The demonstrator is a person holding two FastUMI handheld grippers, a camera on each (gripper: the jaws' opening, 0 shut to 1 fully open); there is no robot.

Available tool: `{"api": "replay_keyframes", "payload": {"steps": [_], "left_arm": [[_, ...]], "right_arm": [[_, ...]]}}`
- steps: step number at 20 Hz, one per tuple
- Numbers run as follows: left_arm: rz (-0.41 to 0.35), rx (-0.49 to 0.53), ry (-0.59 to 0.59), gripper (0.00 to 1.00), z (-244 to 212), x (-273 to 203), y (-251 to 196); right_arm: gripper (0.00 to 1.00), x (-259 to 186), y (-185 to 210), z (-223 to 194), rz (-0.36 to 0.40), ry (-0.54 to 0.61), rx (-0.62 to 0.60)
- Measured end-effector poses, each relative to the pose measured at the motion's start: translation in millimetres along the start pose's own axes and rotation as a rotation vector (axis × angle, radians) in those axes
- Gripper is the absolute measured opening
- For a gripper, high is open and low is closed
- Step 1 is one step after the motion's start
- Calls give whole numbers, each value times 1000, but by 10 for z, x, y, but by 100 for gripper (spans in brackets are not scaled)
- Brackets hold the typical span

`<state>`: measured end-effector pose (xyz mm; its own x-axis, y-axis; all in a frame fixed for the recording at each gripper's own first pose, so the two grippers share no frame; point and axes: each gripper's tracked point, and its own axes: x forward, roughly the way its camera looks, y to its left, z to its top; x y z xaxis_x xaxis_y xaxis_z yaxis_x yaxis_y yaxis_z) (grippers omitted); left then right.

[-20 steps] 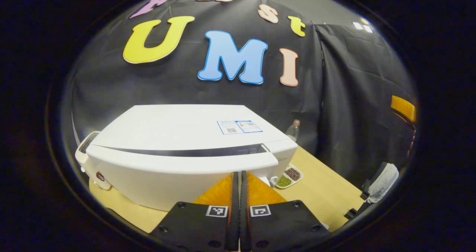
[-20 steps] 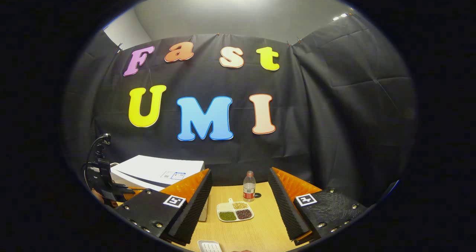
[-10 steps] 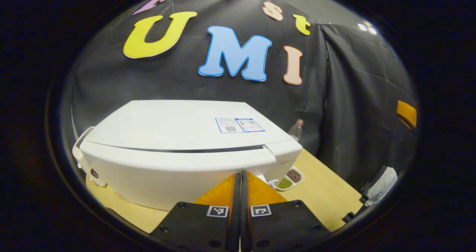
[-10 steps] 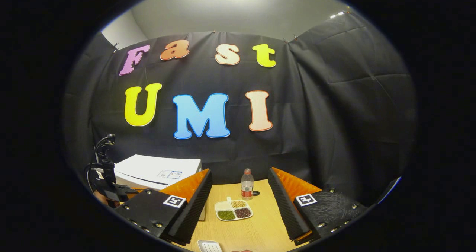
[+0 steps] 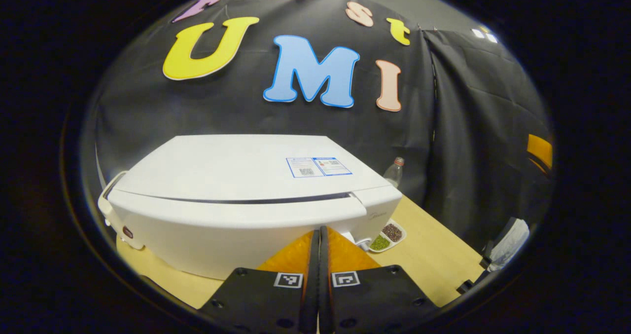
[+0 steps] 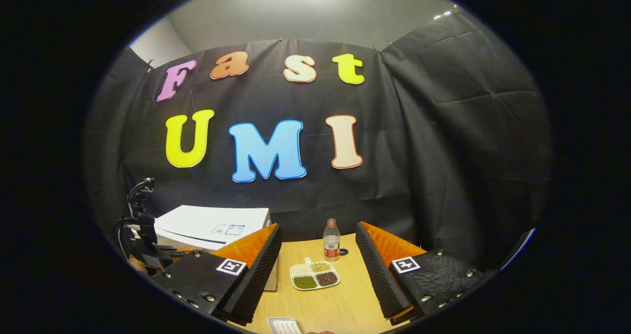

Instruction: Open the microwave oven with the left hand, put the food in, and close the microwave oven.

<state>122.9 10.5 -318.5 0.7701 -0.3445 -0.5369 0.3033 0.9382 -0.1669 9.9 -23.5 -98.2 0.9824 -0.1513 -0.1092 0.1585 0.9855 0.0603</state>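
Observation:
The white microwave (image 5: 236, 176) stands on the wooden table (image 5: 434, 260), its door (image 5: 236, 220) drawn in with just a thin dark seam along the top. My left gripper (image 5: 318, 231) is shut with nothing between its fingers, and the tips sit right at the door's front. A white divided dish of beans (image 5: 386, 236) lies on the table to the right of the microwave. In the right gripper view, the right gripper (image 6: 317, 226) hangs open and empty above the table, with the dish (image 6: 314, 277) beyond it. There the microwave (image 6: 212, 223) is at the left, with the left gripper (image 6: 140, 235) in front of it.
A plastic bottle (image 6: 331, 239) stands behind the dish near the back wall. A small white ribbed object (image 6: 283, 325) lies at the table's near edge. An orange object (image 5: 540, 149) shows against the right wall.
The microwave door has swung in: the wide dark gap along its top has narrowed to a thin seam. The left gripper stays shut at the door. The right gripper has barely shifted.

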Motion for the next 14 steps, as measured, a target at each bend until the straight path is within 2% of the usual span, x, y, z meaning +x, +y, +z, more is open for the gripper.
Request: {"api": "replay_keyframes", "payload": {"steps": [8,9,10,11,14], "left_arm": [[-3,23,-7,10,26,6,7],[0,28,-10,7,42,24,16],[40,48,-21,7,94,63,108],[-8,6,-8,8,63,125,-40],[12,95,-27,10,164,82,-76]], "right_arm": [[92,-84,100,-27,27,6,-4],[92,-94,117,-31,32,7,-6],[92,-107,139,-36,39,9,-7],[92,-115,160,-42,46,13,-10],[92,-137,194,-46,62,16,-21]]}}
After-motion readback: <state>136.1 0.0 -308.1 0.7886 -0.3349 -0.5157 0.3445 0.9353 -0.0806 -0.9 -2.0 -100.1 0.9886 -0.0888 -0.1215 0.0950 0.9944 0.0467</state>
